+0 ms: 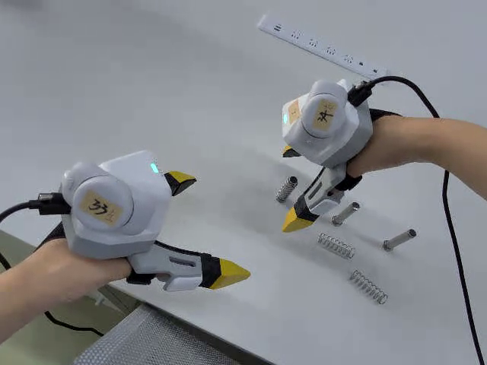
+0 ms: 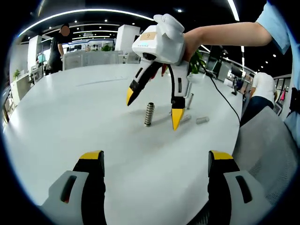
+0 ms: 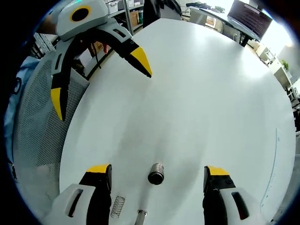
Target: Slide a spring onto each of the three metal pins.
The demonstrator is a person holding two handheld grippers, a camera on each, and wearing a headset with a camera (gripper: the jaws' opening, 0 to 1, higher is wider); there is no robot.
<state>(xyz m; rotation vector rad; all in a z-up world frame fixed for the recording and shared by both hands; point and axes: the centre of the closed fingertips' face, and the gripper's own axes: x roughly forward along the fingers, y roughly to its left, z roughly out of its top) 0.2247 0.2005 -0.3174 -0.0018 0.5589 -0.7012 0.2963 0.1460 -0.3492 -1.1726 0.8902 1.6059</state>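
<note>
Head view: an upright spring (image 1: pixel 286 188) stands on the bench (image 1: pixel 152 91), apparently already threaded over a pin, so I judge one of the three done. Two bare pins lie around 3 to 4 o'clock from it, a near pin (image 1: pixel 345 214) and a far pin (image 1: pixel 399 239). Two loose springs (image 1: pixel 335 245) (image 1: pixel 368 287) wait at 4 to 5 o'clock. The right tongs (image 1: pixel 294 187) are spread wide, straddling the upright spring without touching it. The left tongs (image 1: pixel 206 226) hang released and empty at 8 o'clock. Handwritten stickers (image 1: pixel 101 207) on both housings are not surely readable. A power strip (image 1: pixel 319 44) lies at 12 o'clock, its print too small to read.
</note>
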